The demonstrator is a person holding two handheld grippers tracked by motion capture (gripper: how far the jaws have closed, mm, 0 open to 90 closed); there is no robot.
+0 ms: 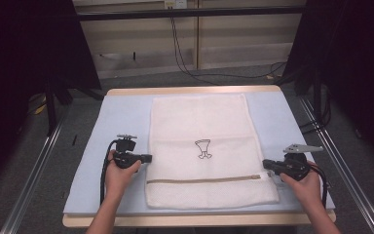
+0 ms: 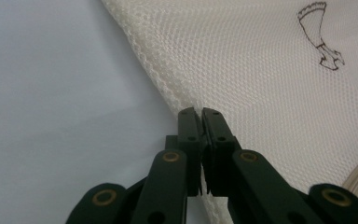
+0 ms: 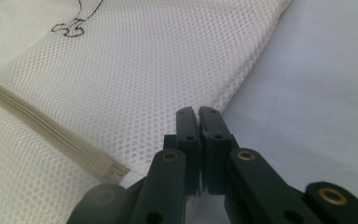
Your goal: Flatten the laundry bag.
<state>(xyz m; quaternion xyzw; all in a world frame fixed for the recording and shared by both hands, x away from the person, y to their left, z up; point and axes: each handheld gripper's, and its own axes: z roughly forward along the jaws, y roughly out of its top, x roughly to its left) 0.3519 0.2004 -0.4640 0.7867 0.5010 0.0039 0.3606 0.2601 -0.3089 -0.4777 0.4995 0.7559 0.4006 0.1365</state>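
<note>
A white mesh laundry bag [image 1: 199,122] lies flat on a pale blue mat [image 1: 121,117], with a small black emblem [image 1: 203,148] at its middle and a beige zipper [image 1: 204,179] across its near end. My left gripper [image 1: 150,157] rests at the bag's left edge. In the left gripper view its jaws [image 2: 198,112] are pressed together, tips at the bag's seamed edge [image 2: 158,70]. My right gripper [image 1: 265,165] sits at the bag's right edge just above the zipper. Its jaws [image 3: 197,110] are shut too, over the mesh [image 3: 144,60] near the zipper's end [image 3: 109,170].
The mat covers a wooden table [image 1: 195,90] and leaves bare blue strips [image 1: 277,117] on both sides of the bag. Metal rails [image 1: 34,161] run along the floor on each side. Black cables [image 1: 185,63] trail over the floor behind the table.
</note>
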